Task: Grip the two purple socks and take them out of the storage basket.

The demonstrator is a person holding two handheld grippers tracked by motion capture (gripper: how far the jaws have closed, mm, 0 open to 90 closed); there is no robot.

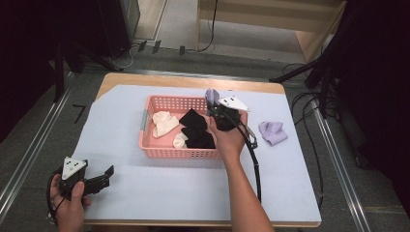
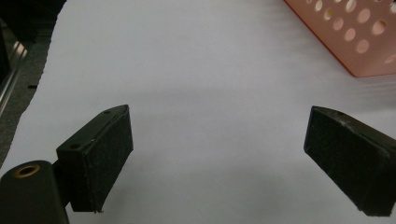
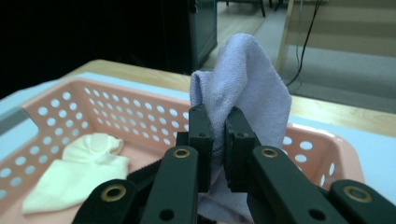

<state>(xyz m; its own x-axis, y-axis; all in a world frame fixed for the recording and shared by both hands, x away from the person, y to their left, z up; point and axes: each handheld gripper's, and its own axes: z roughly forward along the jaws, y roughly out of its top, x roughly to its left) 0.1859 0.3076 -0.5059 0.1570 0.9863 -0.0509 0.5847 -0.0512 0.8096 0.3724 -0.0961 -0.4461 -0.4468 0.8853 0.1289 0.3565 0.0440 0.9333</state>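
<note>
My right gripper (image 3: 217,140) has its jaws clenched on a lavender sock (image 3: 247,88), the cloth pinched between them and standing up above their tips, with a tail hanging below. It hangs over the far right corner of the pink basket (image 1: 145,137) — carried, I judge, but not yet dropped in. Below and to the left of my jaws, inside the basket, lie a cream sock (image 3: 74,175) and, in the high view, black socks (image 1: 196,128) and another pale one (image 1: 180,140); those look done. A second lavender sock (image 1: 272,132) lies on the table off to the right of the basket, so that one is left. My left gripper (image 2: 217,158) rests near the table's front left corner, jaws released and wide, nothing between them — just bare table (image 2: 201,70) ahead.
</note>
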